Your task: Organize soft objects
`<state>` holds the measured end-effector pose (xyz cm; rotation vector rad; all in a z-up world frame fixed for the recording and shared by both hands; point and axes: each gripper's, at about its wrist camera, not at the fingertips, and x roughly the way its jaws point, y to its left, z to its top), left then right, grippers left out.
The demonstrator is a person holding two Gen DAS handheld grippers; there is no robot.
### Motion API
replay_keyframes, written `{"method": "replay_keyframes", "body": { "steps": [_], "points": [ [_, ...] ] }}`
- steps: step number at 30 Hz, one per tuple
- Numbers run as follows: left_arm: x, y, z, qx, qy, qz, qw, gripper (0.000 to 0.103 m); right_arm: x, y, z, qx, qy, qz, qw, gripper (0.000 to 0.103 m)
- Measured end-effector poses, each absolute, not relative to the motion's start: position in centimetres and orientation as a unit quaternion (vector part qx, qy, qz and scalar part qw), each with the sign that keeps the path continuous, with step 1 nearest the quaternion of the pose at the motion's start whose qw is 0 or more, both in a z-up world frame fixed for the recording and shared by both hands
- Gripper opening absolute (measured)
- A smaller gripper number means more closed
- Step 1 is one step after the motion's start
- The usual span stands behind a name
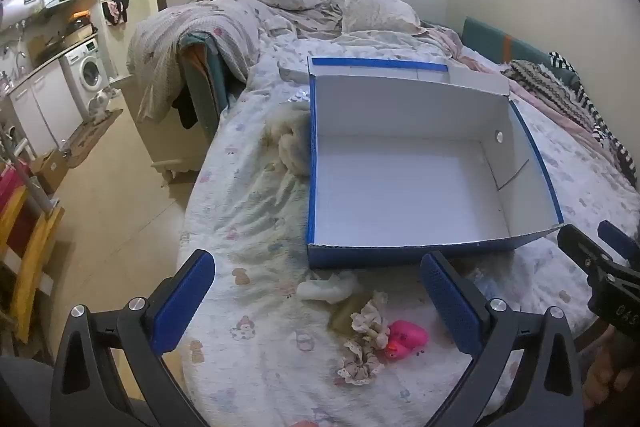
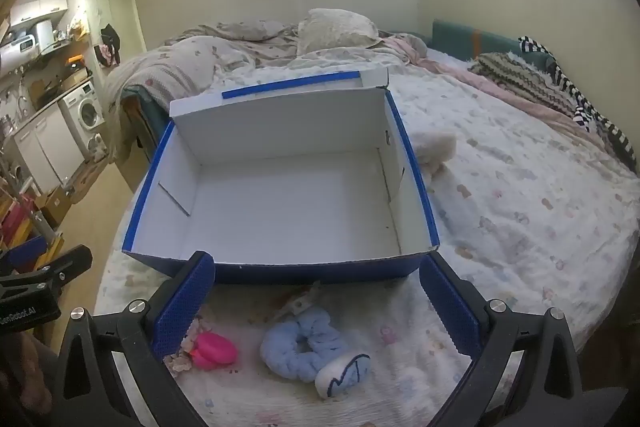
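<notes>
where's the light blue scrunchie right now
In the right wrist view the light blue scrunchie lies on the bedsheet before the box, between pink toy and white pouch.

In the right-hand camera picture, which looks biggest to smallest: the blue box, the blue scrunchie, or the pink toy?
1. Blue box, easily the largest.
2. Blue scrunchie.
3. Pink toy, though a blue finger partly hides it.

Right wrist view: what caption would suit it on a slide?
Open right gripper hovers over a blue scrunchie and pink toy on the bed, before an empty blue box.
</notes>
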<state>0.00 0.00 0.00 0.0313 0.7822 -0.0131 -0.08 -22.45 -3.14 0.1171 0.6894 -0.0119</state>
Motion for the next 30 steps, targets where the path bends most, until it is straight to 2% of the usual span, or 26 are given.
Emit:
{"method": "replay_keyframes", "body": {
  "steps": [30],
  "points": [
    [0.15,0.77,-0.37,-0.007,0.393,0.0,0.92,0.103,-0.14,-22.34,-3.42,0.042,0.341,-0.011,0.939,0.103]
  ]
}}
